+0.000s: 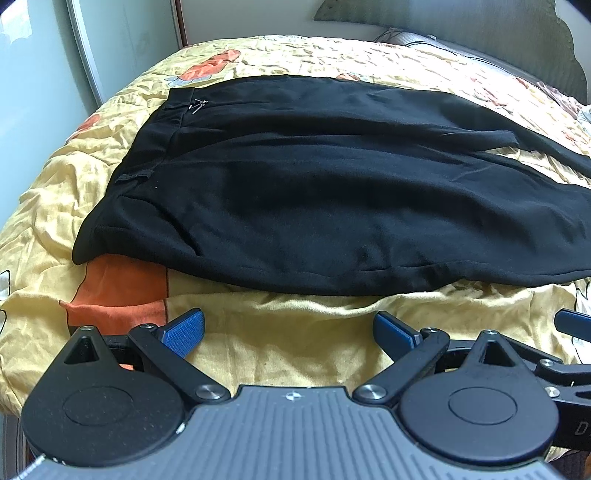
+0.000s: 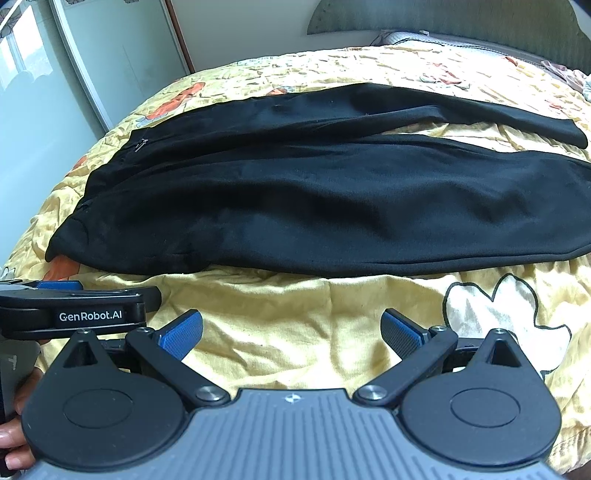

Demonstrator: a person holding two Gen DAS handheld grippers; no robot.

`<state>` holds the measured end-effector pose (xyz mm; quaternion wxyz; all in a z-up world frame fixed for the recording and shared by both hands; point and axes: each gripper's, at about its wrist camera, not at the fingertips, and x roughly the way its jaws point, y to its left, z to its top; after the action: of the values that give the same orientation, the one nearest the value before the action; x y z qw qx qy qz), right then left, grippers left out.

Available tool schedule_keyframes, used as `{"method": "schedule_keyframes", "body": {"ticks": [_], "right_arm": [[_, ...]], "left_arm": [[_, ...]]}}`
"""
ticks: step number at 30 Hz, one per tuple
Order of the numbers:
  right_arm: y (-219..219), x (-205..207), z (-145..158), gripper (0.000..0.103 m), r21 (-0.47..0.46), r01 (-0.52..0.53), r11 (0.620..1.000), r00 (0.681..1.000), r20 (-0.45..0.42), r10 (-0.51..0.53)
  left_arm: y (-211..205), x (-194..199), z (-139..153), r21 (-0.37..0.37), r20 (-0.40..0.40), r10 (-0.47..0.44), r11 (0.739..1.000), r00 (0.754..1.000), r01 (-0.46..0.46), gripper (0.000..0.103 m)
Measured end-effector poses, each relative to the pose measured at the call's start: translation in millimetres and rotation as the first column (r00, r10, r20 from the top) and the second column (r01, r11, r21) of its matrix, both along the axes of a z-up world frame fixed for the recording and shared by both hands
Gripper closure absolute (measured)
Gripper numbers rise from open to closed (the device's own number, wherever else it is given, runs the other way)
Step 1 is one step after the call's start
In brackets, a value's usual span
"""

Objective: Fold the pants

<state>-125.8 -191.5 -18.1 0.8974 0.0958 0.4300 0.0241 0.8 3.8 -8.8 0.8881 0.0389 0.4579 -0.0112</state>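
Pants (image 1: 314, 192), black, lie spread flat across the bed (image 1: 295, 350), on a yellow quilt printed with orange and white shapes. The waistband faces the left side of both views; the two legs run to the right, lying side by side with a narrow wedge of quilt showing between them near the cuffs. A small metal zipper pull (image 1: 197, 105) shows near the waistband at the far edge.

Left tongs (image 1: 288, 332): jaws apart, blue pads facing each other, nothing between them. They hover over bare quilt just short of the near edge of the pants, not touching the fabric.

Right tongs (image 2: 291, 332): jaws apart, empty, also above bare quilt near the front edge of the pants, next to a white flower print (image 2: 506, 325).

In the right wrist view, the left tongs appear at the left edge, side by side with the right tongs. A padded headboard (image 2: 443, 18) stands beyond the bed.
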Motion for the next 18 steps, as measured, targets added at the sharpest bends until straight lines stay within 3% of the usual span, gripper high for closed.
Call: {"method": "schedule_keyframes", "body": {"ticks": [18], "right_arm": [[0.3,-0.6,-0.9,0.000,0.003,-0.002,1.000,1.000,-0.002,0.002]], "left_arm": [[1.5,-0.9,-1.1,-0.003,-0.001,0.001,1.000,1.000,-0.001,0.004]]}}
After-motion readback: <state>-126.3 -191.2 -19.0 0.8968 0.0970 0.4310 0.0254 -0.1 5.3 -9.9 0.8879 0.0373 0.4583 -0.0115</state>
